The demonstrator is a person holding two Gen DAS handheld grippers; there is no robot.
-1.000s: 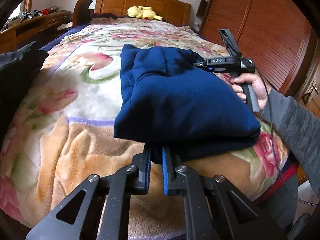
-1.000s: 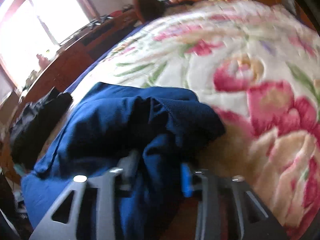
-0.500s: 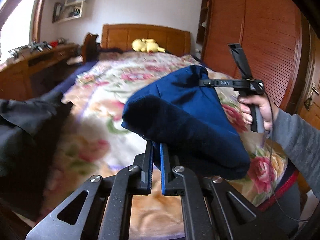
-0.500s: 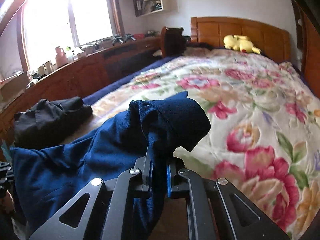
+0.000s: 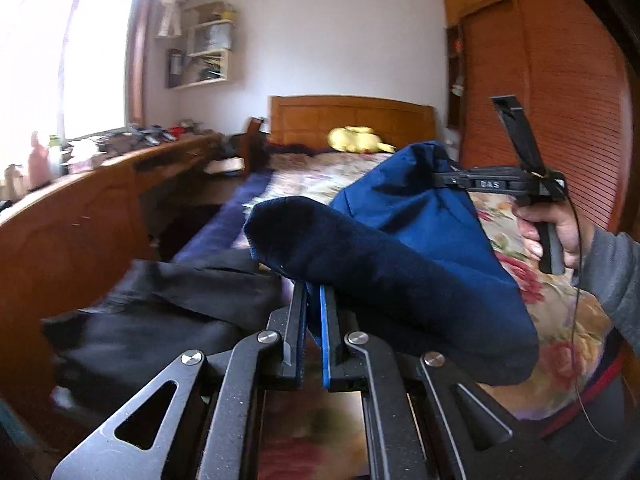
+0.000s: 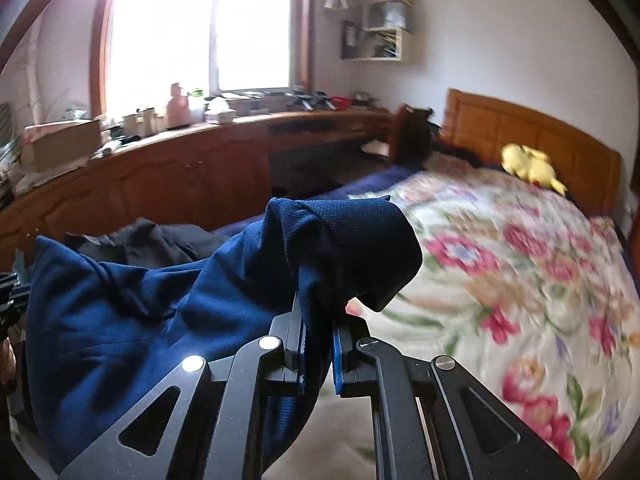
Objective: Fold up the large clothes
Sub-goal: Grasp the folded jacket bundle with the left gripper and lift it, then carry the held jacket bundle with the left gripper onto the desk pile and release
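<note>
A bed (image 6: 500, 264) under a flowered blanket (image 6: 532, 292) fills the right half of the right wrist view, its wooden headboard (image 6: 536, 136) at two o'clock. A long wooden counter (image 6: 168, 176) crowded with bottles and boxes runs along the wall below a bright window (image 6: 200, 28) at eleven o'clock. In the left wrist view a slatted wooden wardrobe (image 5: 560, 92) rises at two o'clock.

The dark blue garment (image 6: 168, 292), folded into a thick bundle, hangs clear above the blanket, stretched between the two tools. The left gripper (image 5: 313, 300), at six o'clock in its own view, is clenched on one end of the cloth, a fold of blue fabric pinched between its pads. The right gripper (image 6: 318, 320) is likewise clamped tight on the other end, the fabric bunching up and over its fingertips. Seen from the left wrist camera, the right gripper (image 5: 440, 180) grips the bundle at three o'clock, held by a hand (image 5: 560, 232) in a grey sleeve (image 5: 612, 276).

A heap of black clothes (image 5: 160, 308) lies at eight o'clock in the left view, beside the counter. A yellow plush toy (image 6: 528, 166) rests against the headboard.
</note>
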